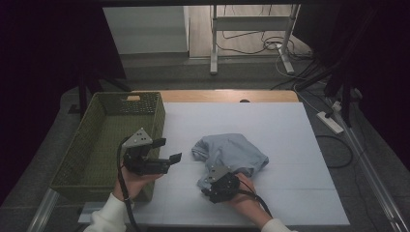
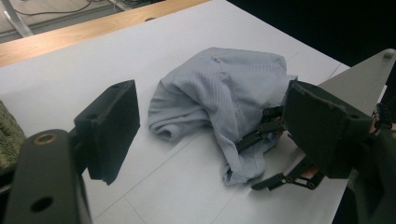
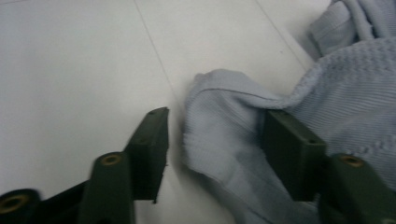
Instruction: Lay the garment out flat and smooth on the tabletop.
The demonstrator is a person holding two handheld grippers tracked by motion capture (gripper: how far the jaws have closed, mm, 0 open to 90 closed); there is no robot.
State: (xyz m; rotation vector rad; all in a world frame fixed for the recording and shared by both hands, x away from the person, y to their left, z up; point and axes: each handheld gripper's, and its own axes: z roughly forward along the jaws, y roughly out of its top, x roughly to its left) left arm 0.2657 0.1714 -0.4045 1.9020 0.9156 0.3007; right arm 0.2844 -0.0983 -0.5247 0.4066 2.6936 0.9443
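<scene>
A: Report the position of the garment.

B: The pale blue garment (image 1: 231, 153) lies crumpled on the white table (image 1: 290, 203), right of the green woven basket (image 1: 96, 145) and apart from it.

A: State of the right gripper?

B: The right gripper (image 3: 212, 149) sits at the near edge of the garment. A fold of the cloth lies between its jaws. One pad (image 3: 292, 149) is against the fabric; the other pad (image 3: 152, 149) stands just clear of it, with a gap visible. The jaws are about half open and do not clamp the cloth.

A: And the left gripper?

B: The left gripper (image 1: 167, 151) is held above the table just beside the basket's right wall, aimed toward the garment. Its jaws stand apart with nothing between them.
</scene>
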